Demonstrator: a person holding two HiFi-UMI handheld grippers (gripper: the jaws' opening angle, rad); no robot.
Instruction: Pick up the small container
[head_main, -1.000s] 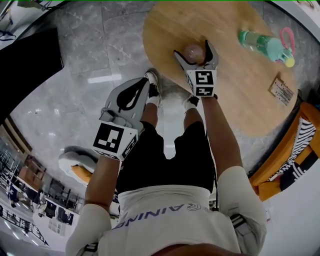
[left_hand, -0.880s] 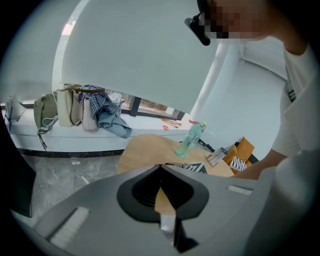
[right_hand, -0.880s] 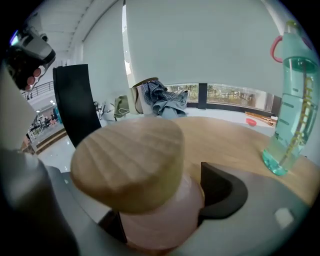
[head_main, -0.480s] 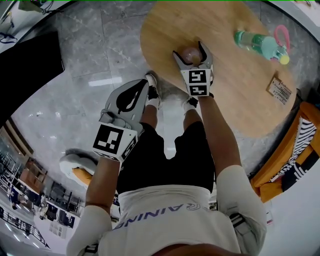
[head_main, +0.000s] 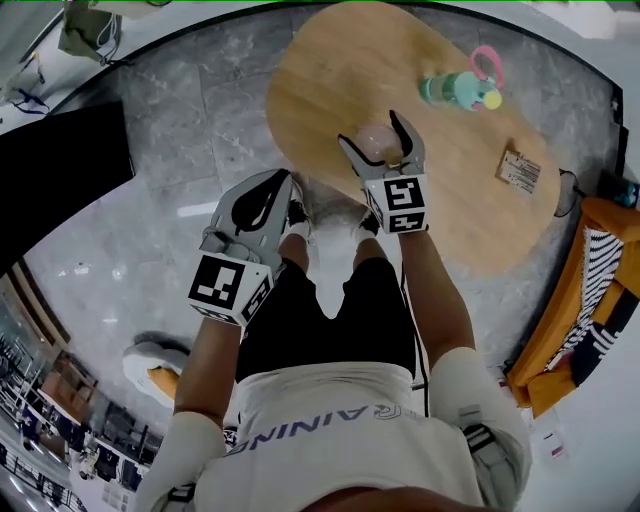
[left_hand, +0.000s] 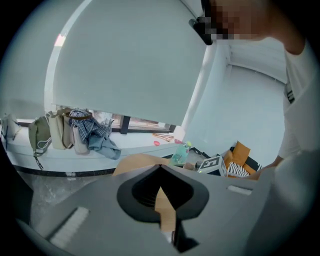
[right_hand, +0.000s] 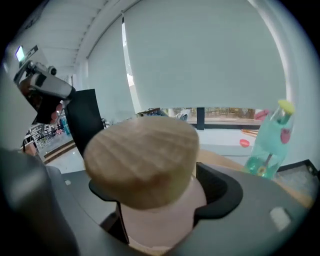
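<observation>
While the left gripper (head_main: 280, 185) hangs near the person's thigh, jaws together on nothing, the right gripper (head_main: 372, 138) clamps the small container (right_hand: 160, 210) under its wooden lid (right_hand: 142, 155), over the table's (head_main: 330, 70) near edge. A level, straight lift should keep it clear of the bottle (head_main: 450, 90) beyond.

The small container (head_main: 376, 140) is at the table's (head_main: 320, 90) near edge. A bottle (head_main: 455, 90) is on its far side, a card (head_main: 520, 170) near its right edge.
</observation>
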